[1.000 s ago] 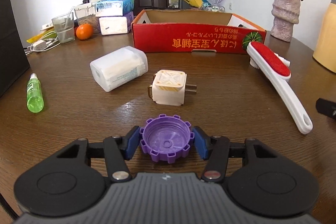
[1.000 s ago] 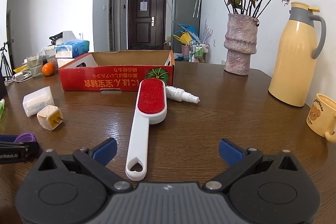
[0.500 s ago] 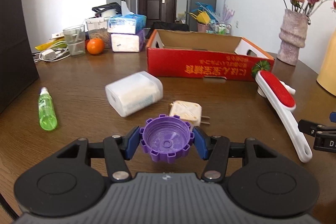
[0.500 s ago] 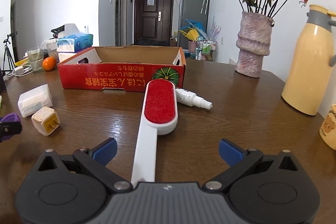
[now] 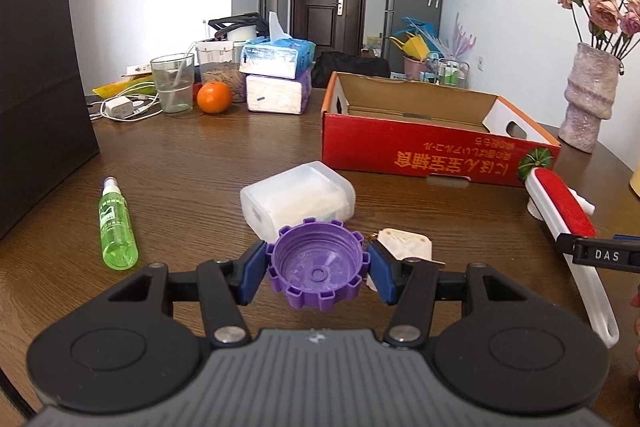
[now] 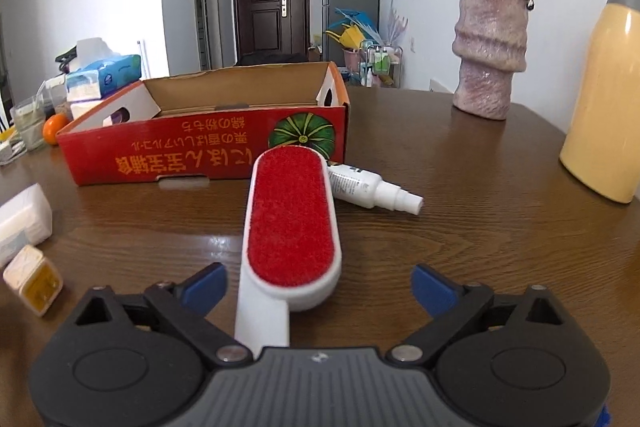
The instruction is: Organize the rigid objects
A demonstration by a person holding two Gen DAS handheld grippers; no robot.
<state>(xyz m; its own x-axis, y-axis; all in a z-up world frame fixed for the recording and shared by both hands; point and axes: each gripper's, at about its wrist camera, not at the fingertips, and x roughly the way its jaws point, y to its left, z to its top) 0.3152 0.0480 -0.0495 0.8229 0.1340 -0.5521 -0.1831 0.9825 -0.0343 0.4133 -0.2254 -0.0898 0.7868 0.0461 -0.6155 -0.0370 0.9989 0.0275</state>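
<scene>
While the left tongs carry the purple cap clamped toward the red box, the right tongs have advanced over the lint brush before that box, jaws closing but not yet touching it.

White letters "DAS" stand on the black finger of the right gripper, just beside the lint brush. The red cardboard box behind the brush carries yellow Japanese-style print, upside down and unreadable to me. The green spray bottle's label is too small to read.
</scene>
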